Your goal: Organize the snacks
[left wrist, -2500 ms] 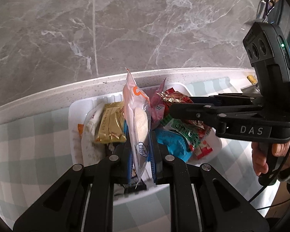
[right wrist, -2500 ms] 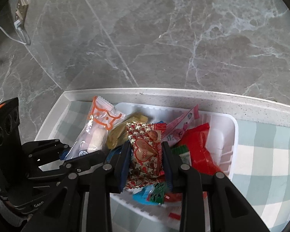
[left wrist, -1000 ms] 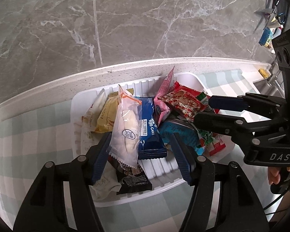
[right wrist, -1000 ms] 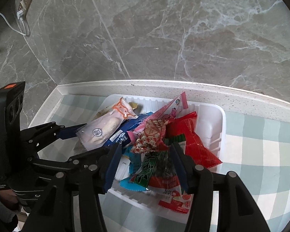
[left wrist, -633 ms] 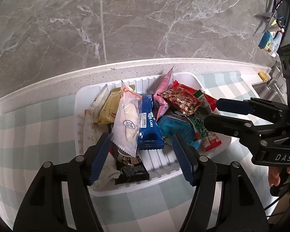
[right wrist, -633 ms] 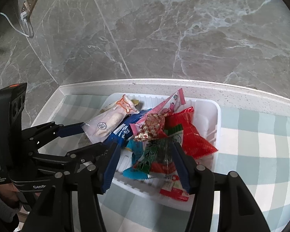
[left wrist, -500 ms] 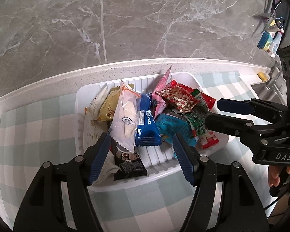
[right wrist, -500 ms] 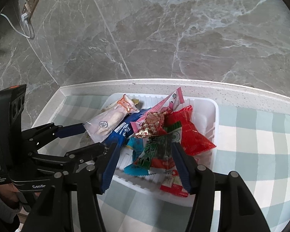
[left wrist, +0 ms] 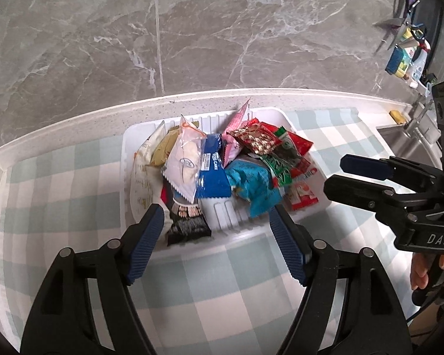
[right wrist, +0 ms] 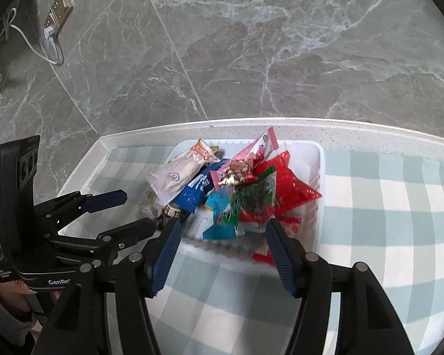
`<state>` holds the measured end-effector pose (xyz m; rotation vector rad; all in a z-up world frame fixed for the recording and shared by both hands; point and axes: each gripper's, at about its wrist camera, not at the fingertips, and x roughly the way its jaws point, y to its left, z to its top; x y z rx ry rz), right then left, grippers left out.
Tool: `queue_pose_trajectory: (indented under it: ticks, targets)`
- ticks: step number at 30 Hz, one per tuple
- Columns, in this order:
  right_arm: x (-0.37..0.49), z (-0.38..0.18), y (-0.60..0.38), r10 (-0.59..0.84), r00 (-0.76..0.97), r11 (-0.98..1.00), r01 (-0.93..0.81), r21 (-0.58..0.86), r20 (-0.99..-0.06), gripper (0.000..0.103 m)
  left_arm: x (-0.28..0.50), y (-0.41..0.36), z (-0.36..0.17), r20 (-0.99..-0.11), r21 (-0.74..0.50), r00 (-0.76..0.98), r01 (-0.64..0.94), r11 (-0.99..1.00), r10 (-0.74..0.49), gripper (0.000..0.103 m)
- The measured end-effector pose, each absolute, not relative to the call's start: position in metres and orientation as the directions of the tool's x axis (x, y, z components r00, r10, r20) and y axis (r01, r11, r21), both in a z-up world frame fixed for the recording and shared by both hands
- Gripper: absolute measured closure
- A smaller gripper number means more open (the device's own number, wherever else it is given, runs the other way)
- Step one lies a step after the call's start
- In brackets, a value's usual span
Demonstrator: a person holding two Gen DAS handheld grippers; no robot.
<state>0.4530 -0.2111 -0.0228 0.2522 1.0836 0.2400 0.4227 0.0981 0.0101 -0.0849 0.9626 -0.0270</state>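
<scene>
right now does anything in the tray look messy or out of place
Yes: the snack packets lie in a loose, overlapping heap in the white tray, and a pink packet pokes up over the back rim.

White ribbed plastic tray [left wrist: 127, 159] is heaped with snack packets [left wrist: 222, 159], little bare floor left, only front-centre ribs. Check-clothed desk [left wrist: 210, 290] is clear before and on both sides of the tray. Grey marble wall [left wrist: 192, 29] blocks close behind. Right gripper [left wrist: 334, 174], jaws opening, crowds the tray's right side.
</scene>
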Motion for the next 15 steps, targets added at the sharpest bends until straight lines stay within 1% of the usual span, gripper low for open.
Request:
queue_pose_trajectory:
  ticks: [5, 15]
  targets:
    - [0.434, -0.015, -0.214, 0.314, 0.459, 0.944, -0.056, 0.326, -0.831, 0.04, 0.403, 0.089, 0.018, -0.813, -0.076, 0.579, -0.006, 0.997, -0.058, 0.028]
    - [0.388, 0.005, -0.213, 0.302, 0.486, 0.946, -0.047, 0.321, -0.82, 0.038, 0.371, 0.069, 0.039, -0.796, -0.042, 0.604, 0.015, 0.999, -0.042, 0.027]
